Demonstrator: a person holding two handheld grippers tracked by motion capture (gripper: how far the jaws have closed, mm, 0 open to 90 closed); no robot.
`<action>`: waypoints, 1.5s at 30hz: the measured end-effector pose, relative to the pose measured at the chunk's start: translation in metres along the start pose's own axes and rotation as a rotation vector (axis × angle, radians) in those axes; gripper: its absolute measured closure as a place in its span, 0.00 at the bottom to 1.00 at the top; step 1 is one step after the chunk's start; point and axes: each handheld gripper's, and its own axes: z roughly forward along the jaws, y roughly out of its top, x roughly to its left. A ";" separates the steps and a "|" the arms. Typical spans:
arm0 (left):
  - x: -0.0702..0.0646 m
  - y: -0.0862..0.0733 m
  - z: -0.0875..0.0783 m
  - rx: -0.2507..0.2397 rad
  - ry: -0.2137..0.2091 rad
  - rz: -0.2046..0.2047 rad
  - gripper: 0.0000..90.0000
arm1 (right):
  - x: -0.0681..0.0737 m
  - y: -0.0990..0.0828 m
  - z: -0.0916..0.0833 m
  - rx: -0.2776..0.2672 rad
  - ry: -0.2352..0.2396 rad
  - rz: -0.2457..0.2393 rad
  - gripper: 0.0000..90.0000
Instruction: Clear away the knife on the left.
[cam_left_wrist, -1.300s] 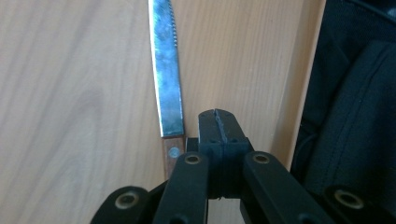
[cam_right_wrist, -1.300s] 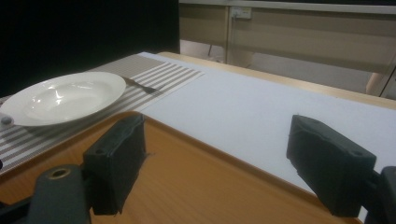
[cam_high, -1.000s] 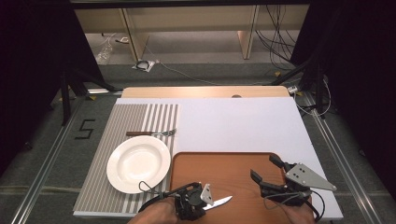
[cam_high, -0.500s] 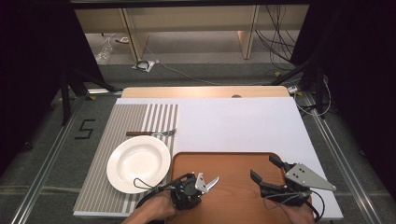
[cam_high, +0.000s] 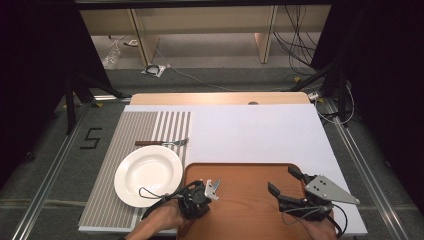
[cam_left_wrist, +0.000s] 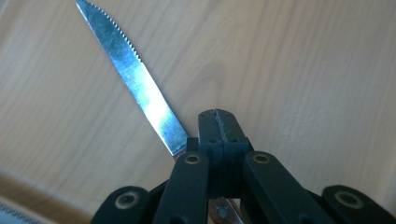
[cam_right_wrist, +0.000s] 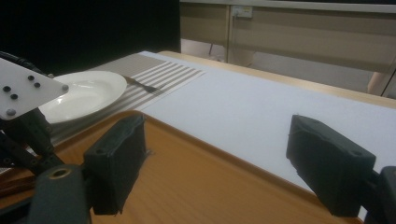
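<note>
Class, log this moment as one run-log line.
left tool: shut on knife above tray | right tool: open, holding nothing | plate, fork: on placemat

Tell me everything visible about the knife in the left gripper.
The knife has a slim, shiny metal blade with a serrated edge, tapering to a point. The left gripper is shut on it near where the blade meets the handle; a sliver of brownish handle shows below the jaws. In the high view the blade sticks out from the gripper over the wooden tray, pointing up and away from the person. Whether its tip touches the tray cannot be told.
</note>
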 end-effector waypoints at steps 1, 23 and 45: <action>0.001 0.000 0.000 0.006 -0.002 0.000 0.99 | 0.000 0.000 0.000 -0.005 0.004 -0.001 0.23; 0.018 -0.012 -0.005 0.056 0.010 -0.044 0.99 | 0.000 0.000 0.000 -0.004 0.004 0.000 0.23; 0.035 -0.016 -0.026 -0.044 0.000 -0.114 0.63 | 0.000 0.000 0.001 -0.005 0.004 0.002 0.23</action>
